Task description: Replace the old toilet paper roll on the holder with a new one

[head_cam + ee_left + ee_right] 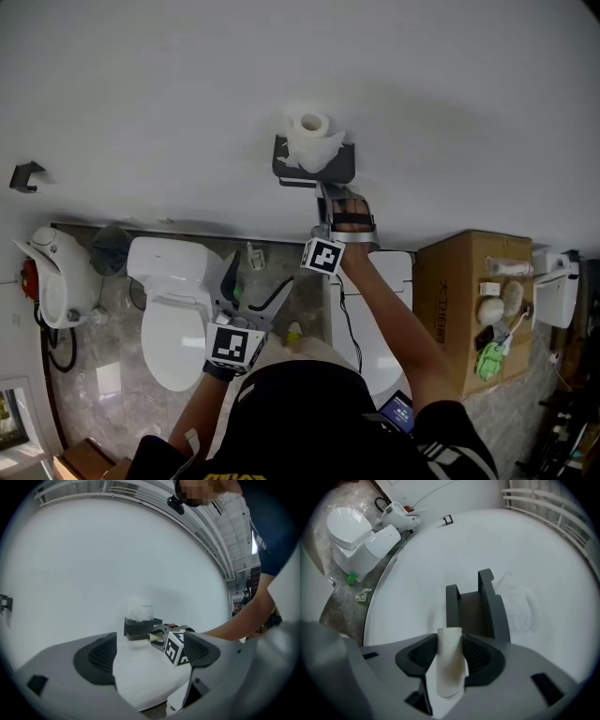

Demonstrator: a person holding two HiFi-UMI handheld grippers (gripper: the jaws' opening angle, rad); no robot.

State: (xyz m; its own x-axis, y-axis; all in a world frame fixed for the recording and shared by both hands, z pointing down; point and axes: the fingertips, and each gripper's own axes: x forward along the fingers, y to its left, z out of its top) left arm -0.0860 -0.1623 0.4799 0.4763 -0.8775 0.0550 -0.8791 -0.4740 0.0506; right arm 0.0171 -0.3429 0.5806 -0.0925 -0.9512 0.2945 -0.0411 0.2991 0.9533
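While R gripper [450, 645] clamps bare tube [450, 670] by holder [471, 613], L gripper [150, 651] gapes empty, box [459, 314] print illegible

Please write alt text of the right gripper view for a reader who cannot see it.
The right tongs are shut on a pale cardboard tube, just before a dark grey wall holder. A white paper roll sits at the holder's right side; a white toilet stands at the upper left.

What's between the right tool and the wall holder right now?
The empty cardboard tube, clamped in the right tool, points at the holder; nothing else. The right gripper view shows it.
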